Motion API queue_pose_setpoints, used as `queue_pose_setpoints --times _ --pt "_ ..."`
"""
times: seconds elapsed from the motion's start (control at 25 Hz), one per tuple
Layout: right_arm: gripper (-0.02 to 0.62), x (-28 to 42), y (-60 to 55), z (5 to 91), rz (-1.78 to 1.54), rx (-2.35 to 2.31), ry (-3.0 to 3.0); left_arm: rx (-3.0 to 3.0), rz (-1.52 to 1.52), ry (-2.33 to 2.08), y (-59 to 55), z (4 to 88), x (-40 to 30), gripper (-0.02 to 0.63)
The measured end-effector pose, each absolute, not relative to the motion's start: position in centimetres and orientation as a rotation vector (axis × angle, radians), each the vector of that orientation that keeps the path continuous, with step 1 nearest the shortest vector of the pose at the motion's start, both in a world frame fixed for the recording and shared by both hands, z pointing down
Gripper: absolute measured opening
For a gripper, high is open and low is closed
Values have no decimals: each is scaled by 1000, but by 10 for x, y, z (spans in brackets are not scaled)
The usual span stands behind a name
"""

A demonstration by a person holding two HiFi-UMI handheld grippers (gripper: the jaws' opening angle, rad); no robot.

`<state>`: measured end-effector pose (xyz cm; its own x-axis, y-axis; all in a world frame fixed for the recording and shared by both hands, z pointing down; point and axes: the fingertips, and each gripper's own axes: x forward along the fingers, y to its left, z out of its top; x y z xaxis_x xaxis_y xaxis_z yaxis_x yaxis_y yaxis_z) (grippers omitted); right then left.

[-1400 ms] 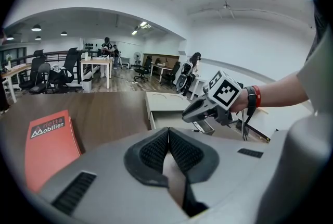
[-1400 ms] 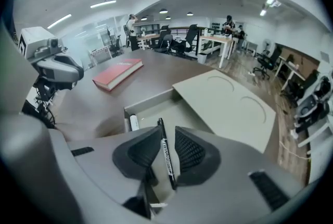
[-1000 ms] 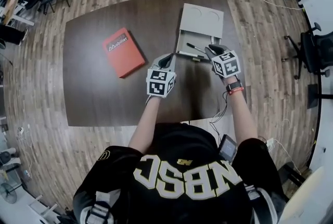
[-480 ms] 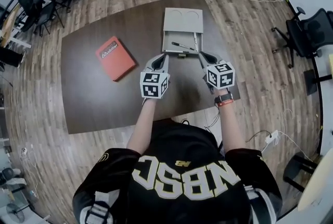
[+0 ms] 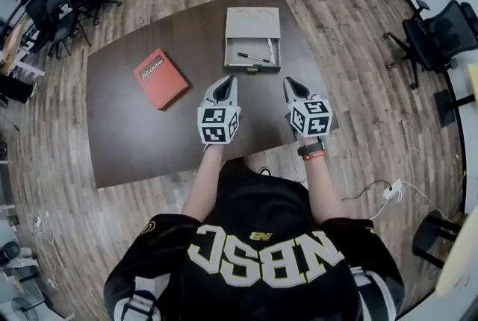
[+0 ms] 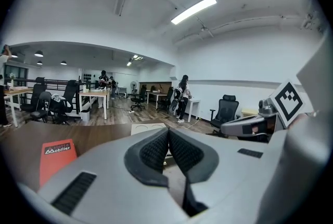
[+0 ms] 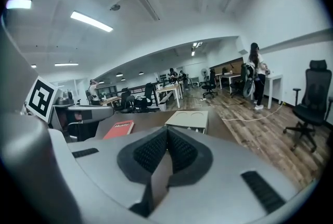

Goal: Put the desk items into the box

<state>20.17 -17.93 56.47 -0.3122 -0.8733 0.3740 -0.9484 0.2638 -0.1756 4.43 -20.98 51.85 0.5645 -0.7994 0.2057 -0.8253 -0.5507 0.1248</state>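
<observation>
A pen (image 5: 252,57) already lies in the grey box (image 5: 252,19). The red notebook (image 5: 160,78) sits on the table (image 5: 134,140), well apart from it, not yet packed. The left gripper (image 5: 225,82) and right gripper (image 5: 290,83) hover together, both closed on nothing.

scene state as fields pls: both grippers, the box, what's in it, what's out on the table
left hand-held gripper: shut, empty, over the table
right hand-held gripper: shut, empty, over the table
box: gray, far side of table, open toward the person
in box: black pen; white stick-like item
outside box: red book, flat on table, left of box, untouched
</observation>
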Motion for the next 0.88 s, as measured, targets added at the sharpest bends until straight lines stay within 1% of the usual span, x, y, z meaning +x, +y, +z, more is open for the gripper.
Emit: queue_pose_setpoints --times 0.44,0.88 --pt "9 189 -144 564 536 1634 -2386 2593 198 -1366 -170 522 50 15" --pt "8 184 -131 556 517 1570 -2430 2596 248 -1355 -152 525 58 15"
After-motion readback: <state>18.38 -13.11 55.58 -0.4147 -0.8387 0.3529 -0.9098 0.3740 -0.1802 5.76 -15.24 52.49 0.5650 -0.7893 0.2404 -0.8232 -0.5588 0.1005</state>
